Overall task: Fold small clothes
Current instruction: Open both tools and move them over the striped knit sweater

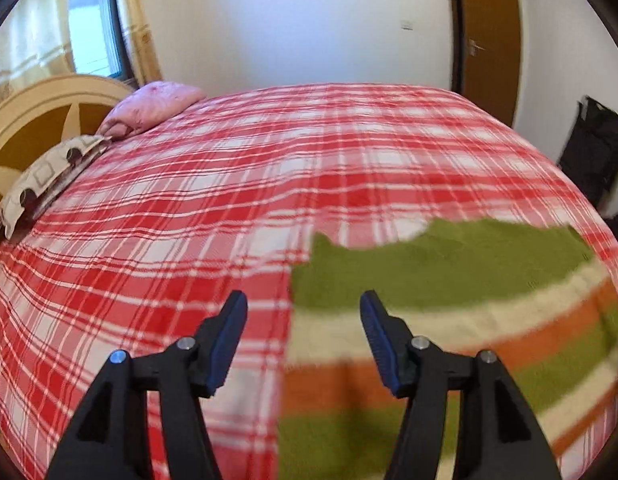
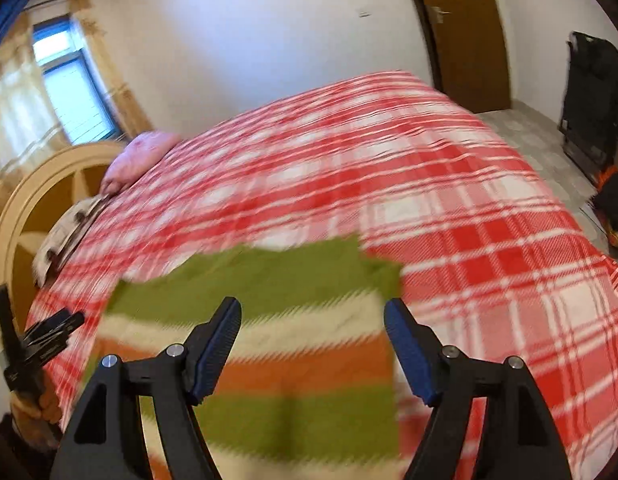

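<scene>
Right wrist, striped garment (image 2: pixel 277 344) flat, stripes crosswise

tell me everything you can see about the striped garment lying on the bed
The striped garment is a small knitted-looking piece with broad bands of olive green, cream and orange. It lies spread flat on the red and white checked bedspread, near its front edge. Its far green edge is uneven, with a small tab sticking out at one corner. Both views are blurred, so finer details cannot be made out. The left hand-held gripper and right hand-held gripper stand open above it, with nothing between their pads.
</scene>
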Motion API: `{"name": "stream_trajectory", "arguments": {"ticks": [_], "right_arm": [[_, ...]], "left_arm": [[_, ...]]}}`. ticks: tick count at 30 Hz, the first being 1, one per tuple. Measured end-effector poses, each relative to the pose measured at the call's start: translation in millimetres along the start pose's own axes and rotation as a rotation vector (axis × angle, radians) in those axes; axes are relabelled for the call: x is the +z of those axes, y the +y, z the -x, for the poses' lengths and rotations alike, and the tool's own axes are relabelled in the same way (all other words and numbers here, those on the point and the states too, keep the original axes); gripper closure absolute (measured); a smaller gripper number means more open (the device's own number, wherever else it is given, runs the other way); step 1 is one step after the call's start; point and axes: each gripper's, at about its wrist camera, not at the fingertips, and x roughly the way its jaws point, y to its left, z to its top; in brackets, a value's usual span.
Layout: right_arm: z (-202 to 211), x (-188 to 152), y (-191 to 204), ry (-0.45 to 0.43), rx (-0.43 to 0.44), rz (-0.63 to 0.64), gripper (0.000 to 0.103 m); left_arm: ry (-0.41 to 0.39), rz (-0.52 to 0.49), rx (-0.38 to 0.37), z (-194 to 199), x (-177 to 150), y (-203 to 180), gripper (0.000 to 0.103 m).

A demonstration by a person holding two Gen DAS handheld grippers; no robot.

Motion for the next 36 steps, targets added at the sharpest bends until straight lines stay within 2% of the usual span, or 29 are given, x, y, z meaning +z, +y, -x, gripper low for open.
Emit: {"name": "stream_trajectory", "arguments": {"ticks": [2, 4, 6, 11, 13, 16, 21, 23, 25, 31, 36], "right_arm": [[15.1, -29.3, 26.9, 0.021, -0.031, 0.088, 0.029], [18.1, -37.8, 33.2, 0.023, -0.044, 0.113, 0.029], [25.4, -72.5, 50.1, 0.035, -0.068, 0.196, 0.029], [6.2, -118.5, 50.3, 0.12, -0.101, 0.228, 0.029], [1.7, -129.0, 47.0, 0.118, -0.111, 0.231, 0.028], [2.4, -136.4, 48.9, 0.076, -0.134, 0.246, 0.028], [1.0, -141.0, 51.7, 0.037, -0.176, 0.214, 0.025], [1.2, -141.9, 51.6, 0.025, -0.184, 0.206, 0.025], [0.9, -141.9, 53.6, 0.016, -0.188, 0.207, 0.025], [2.6, -145.1, 54.2, -0.007, -0.189, 0.202, 0.024], [4.1, -147.5, 55.5, -0.027, -0.189, 0.202, 0.024]], "left_arm": [[-0.001, -0.034, -0.002, 8.8, -12.9, -7.4, 0.042], [-0.008, -0.06, 0.002, 16.6, -23.4, -12.2, 0.041], [-0.009, -0.066, 0.006, 24.9, -38.9, -16.2, 0.041], [0.044, -0.067, 0.006, 23.9, -65.6, -22.5, 0.04], [0.071, -0.071, 0.016, 18.5, -74.9, -22.3, 0.04], [0.105, -0.076, 0.058, 10.1, -86.1, -22.1, 0.032], [0.073, -0.083, 0.111, 13.7, -90.7, -26.5, 0.025], [0.057, -0.083, 0.166, 14.0, -93.9, -27.8, 0.006], [0.048, -0.058, 0.2, 13.5, -96.3, -23.6, 0.0], [0.1, 0.062, 0.112, 10.4, -96.8, -2.8, 0.0], [0.108, 0.054, 0.072, 17.6, -100.0, -2.3, 0.0]]}}
